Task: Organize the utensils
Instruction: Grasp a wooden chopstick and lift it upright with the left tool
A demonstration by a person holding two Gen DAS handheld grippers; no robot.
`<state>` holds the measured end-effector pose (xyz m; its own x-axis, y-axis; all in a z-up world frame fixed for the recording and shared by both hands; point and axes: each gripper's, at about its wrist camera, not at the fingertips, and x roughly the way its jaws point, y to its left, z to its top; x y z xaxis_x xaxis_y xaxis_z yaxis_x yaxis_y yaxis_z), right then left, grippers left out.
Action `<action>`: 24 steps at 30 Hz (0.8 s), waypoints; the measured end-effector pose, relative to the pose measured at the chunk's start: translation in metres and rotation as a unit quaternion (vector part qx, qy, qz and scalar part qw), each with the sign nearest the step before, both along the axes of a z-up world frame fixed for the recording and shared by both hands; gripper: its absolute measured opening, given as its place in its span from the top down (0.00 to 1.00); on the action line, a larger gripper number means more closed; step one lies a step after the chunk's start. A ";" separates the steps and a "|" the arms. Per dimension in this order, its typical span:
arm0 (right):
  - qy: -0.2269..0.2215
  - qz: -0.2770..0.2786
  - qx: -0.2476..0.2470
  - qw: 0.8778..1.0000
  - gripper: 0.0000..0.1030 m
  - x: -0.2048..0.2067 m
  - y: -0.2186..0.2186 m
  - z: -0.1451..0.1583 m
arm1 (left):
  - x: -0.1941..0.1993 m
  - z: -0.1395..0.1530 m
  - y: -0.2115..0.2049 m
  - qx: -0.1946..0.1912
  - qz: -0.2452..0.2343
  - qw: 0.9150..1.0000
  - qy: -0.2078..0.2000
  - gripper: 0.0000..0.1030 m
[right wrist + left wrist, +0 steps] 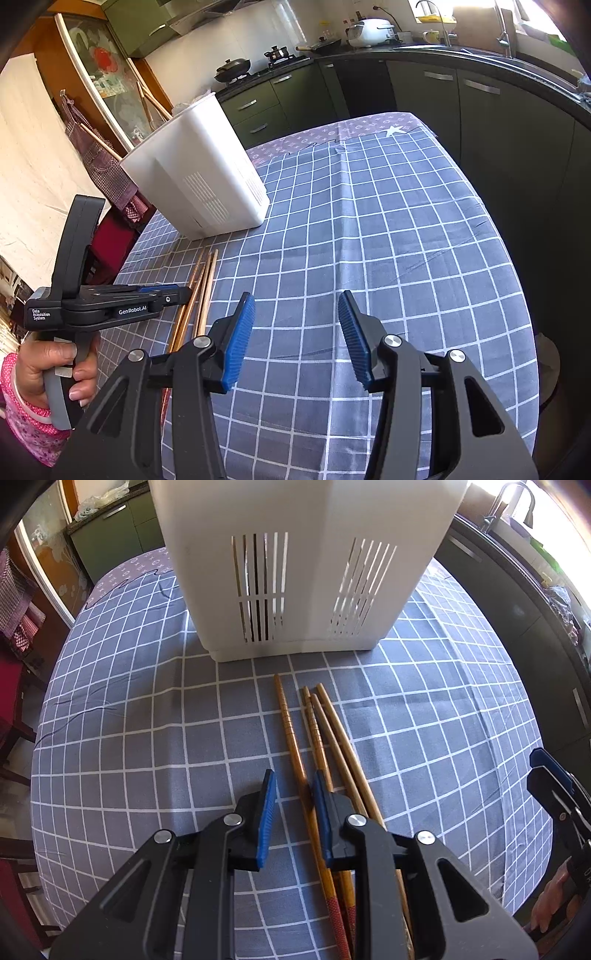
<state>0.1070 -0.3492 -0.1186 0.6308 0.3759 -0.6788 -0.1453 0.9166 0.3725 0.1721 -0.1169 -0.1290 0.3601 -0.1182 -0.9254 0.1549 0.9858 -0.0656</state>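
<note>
Left hand-held gripper [293, 794] straddles, apparently ungripped, 1 of 4 chopsticks [334, 734]; right [297, 332] gapes empty.

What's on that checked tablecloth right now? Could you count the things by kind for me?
Loose chopsticks lying on the cloth: 4
White slotted utensil holder: 1
Handheld grippers over the table: 2, the left gripper and the right gripper
Total: 7

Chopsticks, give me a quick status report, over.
Left tool open, straddling one of the chopsticks on the table. Right tool open, empty. White holder upright just beyond. Nothing in the way.
</note>
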 end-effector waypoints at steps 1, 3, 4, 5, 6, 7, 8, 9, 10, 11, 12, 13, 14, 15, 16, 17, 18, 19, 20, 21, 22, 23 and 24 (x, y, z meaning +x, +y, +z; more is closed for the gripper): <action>0.000 0.002 0.002 1.000 0.53 0.000 0.000 0.000 | -0.001 0.000 0.000 0.000 -0.002 1.000 0.000 0.81; 0.001 0.004 0.002 1.000 0.53 0.000 0.002 0.000 | -0.001 0.000 -0.003 -0.002 -0.003 1.000 0.001 0.81; 0.001 0.005 0.001 1.000 0.53 -0.001 0.002 0.000 | 0.000 -0.001 -0.003 -0.002 -0.003 1.000 0.001 0.81; 0.001 0.006 0.002 1.000 0.53 -0.002 0.003 0.000 | -0.001 -0.002 -0.005 -0.001 -0.003 1.000 0.001 0.81; 0.001 0.007 0.002 1.000 0.52 -0.002 0.003 0.000 | 0.000 -0.001 -0.005 0.000 -0.003 1.000 0.003 0.82; 0.001 0.006 0.002 1.000 0.52 -0.002 0.002 0.000 | 0.000 -0.001 -0.006 0.002 -0.005 1.000 0.003 0.83; 0.002 0.005 0.002 1.000 0.52 -0.002 0.002 0.000 | 0.001 -0.001 -0.005 0.004 -0.007 1.000 0.003 0.85; 0.002 0.005 0.002 1.000 0.52 -0.002 0.002 0.000 | 0.001 -0.001 -0.005 0.007 -0.009 1.000 0.003 0.90; 0.003 0.005 0.004 1.000 0.52 -0.002 0.002 -0.001 | 0.001 -0.001 -0.005 0.007 -0.010 1.000 0.004 0.91; 0.004 0.005 0.005 1.000 0.51 -0.001 0.002 -0.001 | 0.001 -0.001 -0.003 0.004 -0.011 1.000 0.005 0.92; 0.005 0.006 0.005 1.000 0.51 -0.001 0.003 -0.002 | 0.001 -0.001 -0.001 0.002 -0.011 1.000 0.005 0.92; 0.007 0.008 0.005 1.000 0.51 -0.001 0.003 -0.003 | 0.002 -0.001 0.000 0.000 -0.010 1.000 0.005 0.93; 0.008 0.008 0.004 1.000 0.51 -0.001 0.004 -0.003 | 0.002 -0.001 0.002 -0.003 -0.009 1.000 0.005 0.94; 0.008 0.009 0.004 1.000 0.50 -0.001 0.004 -0.003 | 0.002 -0.001 0.005 -0.007 -0.008 1.000 0.005 0.94; 0.009 0.009 0.003 1.000 0.50 -0.001 0.004 -0.004 | 0.001 0.000 0.009 -0.009 -0.006 1.000 0.004 0.94; 0.009 0.008 0.003 1.000 0.49 -0.001 0.004 -0.004 | 0.000 0.002 0.012 -0.012 -0.004 1.000 0.001 0.94; 0.010 0.007 0.002 1.000 0.49 -0.001 0.003 -0.004 | -0.001 0.004 0.014 -0.014 -0.003 1.000 -0.004 0.94; 0.010 0.006 0.001 1.000 0.49 -0.001 0.003 -0.004 | -0.002 0.008 0.016 -0.016 -0.002 1.000 -0.010 0.94; 0.012 0.006 0.000 1.000 0.49 0.000 0.003 -0.004 | -0.004 0.012 0.020 -0.018 -0.002 1.000 -0.017 0.94; 0.013 0.006 -0.001 1.000 0.49 0.001 0.003 -0.005 | -0.007 0.017 0.023 -0.020 -0.002 0.999 -0.025 0.94; 0.014 0.006 -0.003 1.000 0.49 0.001 0.003 -0.005 | -0.010 0.023 0.026 -0.022 -0.001 0.999 -0.035 0.94; 0.015 0.008 -0.005 1.000 0.49 0.002 0.005 -0.006 | -0.013 0.030 0.029 -0.025 -0.001 0.999 -0.045 0.94; 0.017 0.010 -0.007 1.000 0.49 0.003 0.007 -0.006 | -0.018 0.037 0.032 -0.030 0.000 0.998 -0.057 0.94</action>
<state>0.1104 -0.3422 -0.1244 0.6001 0.3782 -0.7049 -0.1519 0.9190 0.3638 0.1545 -0.0846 -0.0918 0.4618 -0.1723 -0.8701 0.1649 0.9805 -0.1067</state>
